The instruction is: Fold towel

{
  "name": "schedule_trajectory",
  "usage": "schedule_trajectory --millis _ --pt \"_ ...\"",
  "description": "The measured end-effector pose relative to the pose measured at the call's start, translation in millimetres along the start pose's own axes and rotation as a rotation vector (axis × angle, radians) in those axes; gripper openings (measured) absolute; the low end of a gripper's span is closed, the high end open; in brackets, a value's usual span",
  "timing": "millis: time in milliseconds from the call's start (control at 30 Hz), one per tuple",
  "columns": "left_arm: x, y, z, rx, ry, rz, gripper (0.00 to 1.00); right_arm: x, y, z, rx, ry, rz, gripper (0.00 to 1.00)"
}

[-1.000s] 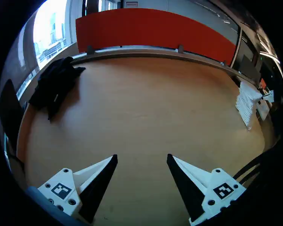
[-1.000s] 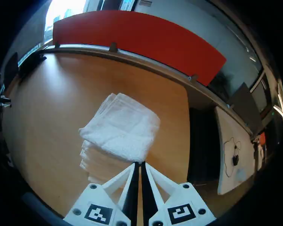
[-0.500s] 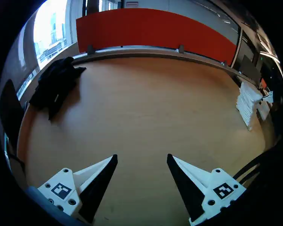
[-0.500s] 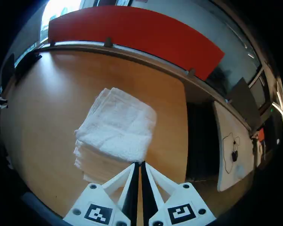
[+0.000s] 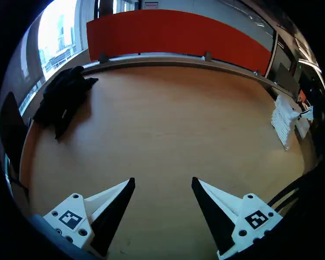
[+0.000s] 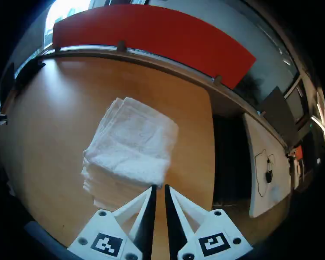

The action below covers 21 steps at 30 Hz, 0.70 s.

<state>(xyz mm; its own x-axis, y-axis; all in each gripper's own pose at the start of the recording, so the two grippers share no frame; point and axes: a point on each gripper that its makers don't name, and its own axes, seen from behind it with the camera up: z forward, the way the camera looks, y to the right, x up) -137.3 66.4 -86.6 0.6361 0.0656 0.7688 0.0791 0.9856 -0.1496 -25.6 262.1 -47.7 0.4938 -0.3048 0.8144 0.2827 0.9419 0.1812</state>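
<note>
white folded towels [image 6: 132, 143] before right gripper [image 6: 158, 187], jaws narrowly parted; left gripper [image 5: 162, 179], jaws wide

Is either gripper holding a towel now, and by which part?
Nothing held. Left gripper open over the table; right gripper slightly parted, empty, by the towel stack.

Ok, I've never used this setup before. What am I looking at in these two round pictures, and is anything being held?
There is no robot arm here. A person holds a two-finger gripper in each hand, and each gripper carries a fisheye camera that looks along its own fingers. The left gripper view shows the left gripper wide open above a wooden table, with a black garment at the far left and a red partition behind. The right gripper view shows the right gripper with its fingers a narrow gap apart, pointing at a stack of folded white towels. Neither gripper holds anything.
</note>
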Motion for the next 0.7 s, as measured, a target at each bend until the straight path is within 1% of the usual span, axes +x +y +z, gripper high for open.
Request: schedule_trajectory --millis 133,233,267,333,433,467,600,700 --pt "1 -0.9 -0.3 0.001 0.002 -0.002 0.97 0 3 -0.6 -0.013 -0.001 0.001 0.16" --pt "1 -2.0 -0.7 0.002 0.003 -0.004 0.97 0 5 -1.3 -0.018 -0.001 0.004 0.22" --pt "1 -2.3 -0.9 0.003 0.003 -0.004 0.97 0 5 -1.5 -0.02 0.0 0.005 0.26" --pt "1 -2.7 -1.2 0.004 0.004 -0.004 0.97 1 3 -2.1 -0.019 0.006 0.008 0.4" --pt "1 -3.3 -1.7 0.004 0.005 -0.004 0.97 4 -1 -2.8 -0.014 0.016 0.008 0.58" --pt "1 -3.5 -1.8 0.005 0.005 -0.004 0.97 5 -2 -3.0 -0.011 0.02 0.008 0.63" --pt "1 -3.8 -2.9 0.006 0.008 -0.005 0.97 10 -8 -2.9 -0.001 0.029 -0.001 0.73" --pt "0 -4.2 -3.9 0.006 0.008 -0.007 0.97 12 -14 -2.4 0.008 0.035 -0.006 0.74"
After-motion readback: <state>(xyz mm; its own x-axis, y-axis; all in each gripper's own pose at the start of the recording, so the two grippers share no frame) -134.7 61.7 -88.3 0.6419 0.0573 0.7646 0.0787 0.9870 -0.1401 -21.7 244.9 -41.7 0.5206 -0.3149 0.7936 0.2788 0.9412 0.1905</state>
